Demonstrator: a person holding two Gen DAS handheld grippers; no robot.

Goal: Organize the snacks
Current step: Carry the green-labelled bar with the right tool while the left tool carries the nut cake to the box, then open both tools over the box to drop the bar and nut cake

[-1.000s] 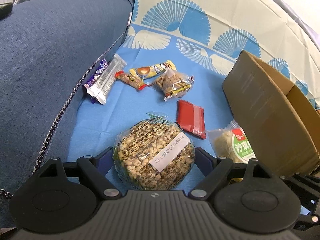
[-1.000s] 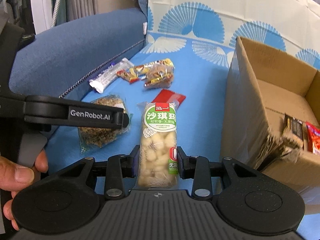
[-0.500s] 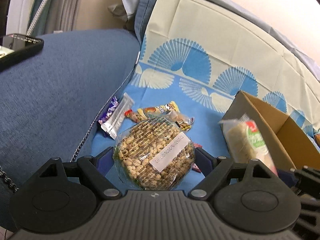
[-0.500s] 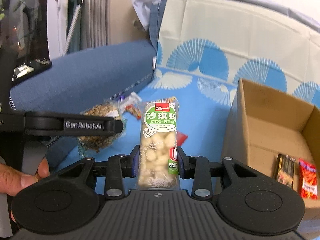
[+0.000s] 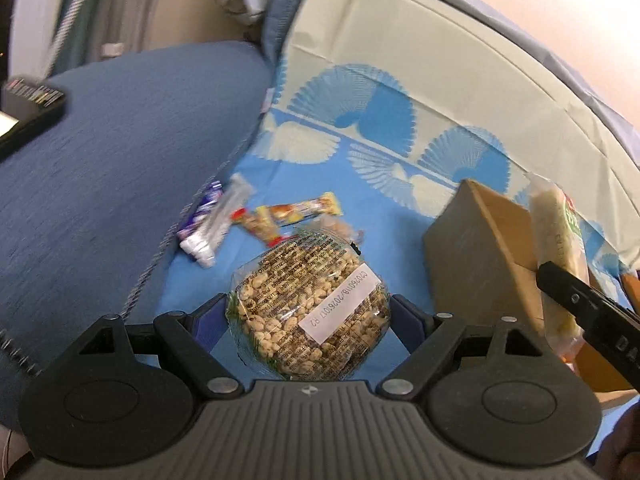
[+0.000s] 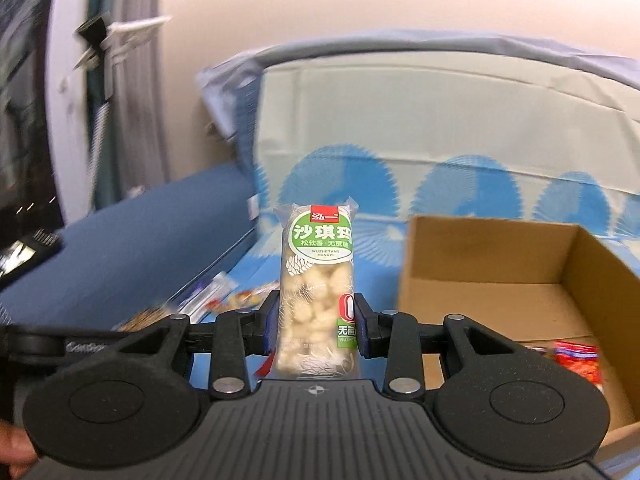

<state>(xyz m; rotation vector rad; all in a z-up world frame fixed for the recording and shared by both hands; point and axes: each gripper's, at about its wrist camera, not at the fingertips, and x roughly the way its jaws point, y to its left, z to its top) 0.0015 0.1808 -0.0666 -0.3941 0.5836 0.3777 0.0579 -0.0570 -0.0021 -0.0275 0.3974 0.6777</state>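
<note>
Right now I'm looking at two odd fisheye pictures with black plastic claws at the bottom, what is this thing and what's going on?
Those claws are two hand-held grippers; a person holds one in each hand, and each carries a camera looking forward along its two fingers.

In the left wrist view, the left gripper is shut on a round clear pack of puffed grain snack.

In the right wrist view, the right gripper is shut on a tall green-labelled rice cake pack, held upright.

Below lies a blue patterned cloth with loose snack bars on it. To the right stands an open cardboard box with a red packet inside. Both held snacks look headed for that box.
</note>
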